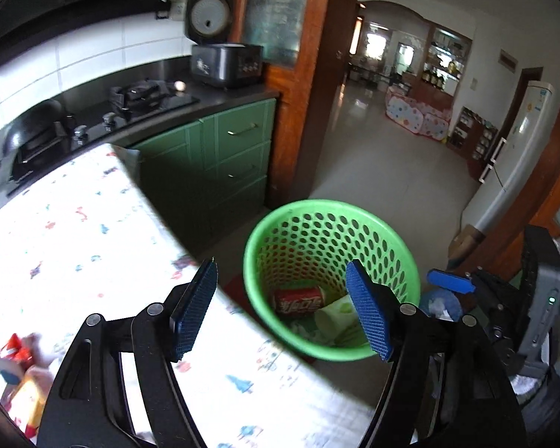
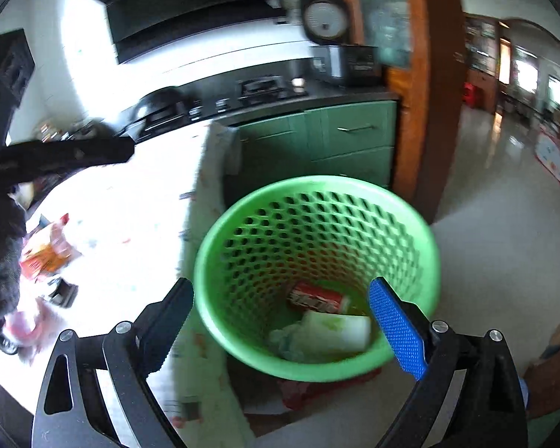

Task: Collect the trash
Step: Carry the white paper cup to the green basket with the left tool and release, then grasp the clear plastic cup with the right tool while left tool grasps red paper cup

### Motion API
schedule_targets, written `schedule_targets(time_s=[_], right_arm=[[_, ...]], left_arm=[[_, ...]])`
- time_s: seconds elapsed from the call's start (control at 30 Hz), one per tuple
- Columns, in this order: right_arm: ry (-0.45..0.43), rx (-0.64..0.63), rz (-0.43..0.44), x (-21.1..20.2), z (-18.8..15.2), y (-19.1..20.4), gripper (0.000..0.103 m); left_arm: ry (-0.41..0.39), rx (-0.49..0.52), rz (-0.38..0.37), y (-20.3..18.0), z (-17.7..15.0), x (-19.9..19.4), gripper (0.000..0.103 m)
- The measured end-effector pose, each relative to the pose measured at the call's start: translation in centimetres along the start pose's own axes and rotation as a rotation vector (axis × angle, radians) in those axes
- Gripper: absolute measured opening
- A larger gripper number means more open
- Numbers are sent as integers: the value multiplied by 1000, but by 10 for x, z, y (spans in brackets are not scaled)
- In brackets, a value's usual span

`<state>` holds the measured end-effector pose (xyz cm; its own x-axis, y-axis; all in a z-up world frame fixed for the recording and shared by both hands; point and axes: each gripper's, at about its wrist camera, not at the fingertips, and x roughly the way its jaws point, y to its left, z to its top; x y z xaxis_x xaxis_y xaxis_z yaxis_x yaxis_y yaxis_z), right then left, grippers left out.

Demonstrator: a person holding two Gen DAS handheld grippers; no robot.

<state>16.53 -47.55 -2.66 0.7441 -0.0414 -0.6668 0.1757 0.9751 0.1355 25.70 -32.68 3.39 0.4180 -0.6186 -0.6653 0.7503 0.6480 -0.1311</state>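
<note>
Both the left gripper [image 1: 282, 308] and right gripper [image 2: 282, 330] are hanging wide open and empty over the green basket [image 2: 209, 261], where a red can [image 2: 317, 297] is lying. Wrappers [image 2: 44, 250] are waiting on the table [image 1: 93, 224]; I'd be swinging back left, approaching them low and flat.

the mouth of the green basket [image 2: 209, 246] lies open below you, nothing across it, with a red can [image 2: 317, 296] and crumpled paper [image 2: 298, 336] only at the bottom. on your left the table edge [image 1: 190, 246] stands just beside the rim. beyond the basket the floor [image 1: 384, 171] runs free to the doorway; green cabinets [image 1: 220, 156] close the far left.
</note>
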Motion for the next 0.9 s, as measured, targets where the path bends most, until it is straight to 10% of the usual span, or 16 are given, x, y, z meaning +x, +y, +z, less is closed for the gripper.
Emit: schedule_targets(time_s=[0.47, 0.9], right_arm=[[86, -286, 237, 46, 23, 146, 92], [163, -428, 301, 117, 40, 228, 92]], left_arm=[[-76, -74, 220, 88, -67, -148, 71], [11, -114, 259, 128, -138, -179, 73]])
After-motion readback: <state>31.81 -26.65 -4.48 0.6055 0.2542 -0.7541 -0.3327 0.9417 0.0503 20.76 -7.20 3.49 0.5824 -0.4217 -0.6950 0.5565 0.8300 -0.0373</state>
